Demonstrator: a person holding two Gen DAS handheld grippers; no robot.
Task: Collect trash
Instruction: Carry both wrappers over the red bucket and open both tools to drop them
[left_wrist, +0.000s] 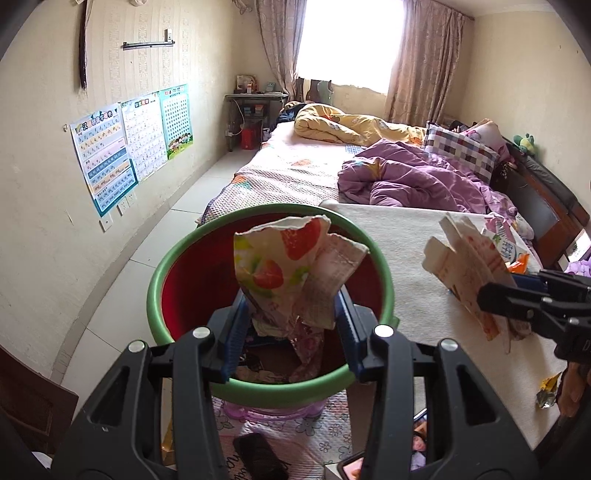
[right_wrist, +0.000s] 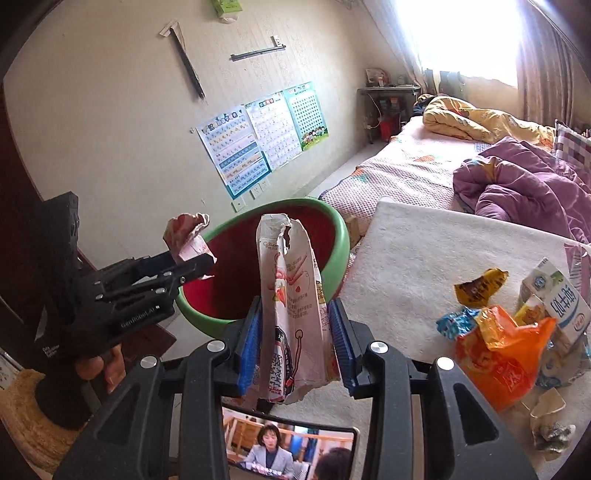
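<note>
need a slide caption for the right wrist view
Right gripper holds a torn snack box upright near the green-rimmed red bin, with more wrappers left on the white table.

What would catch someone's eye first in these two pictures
Two torn snack boxes stand out: the left tongs grip a strawberry-print box over the green-rimmed red bin, and the right tongs grip a torn white box. More wrappers, with an orange bag, litter the white table.
</note>
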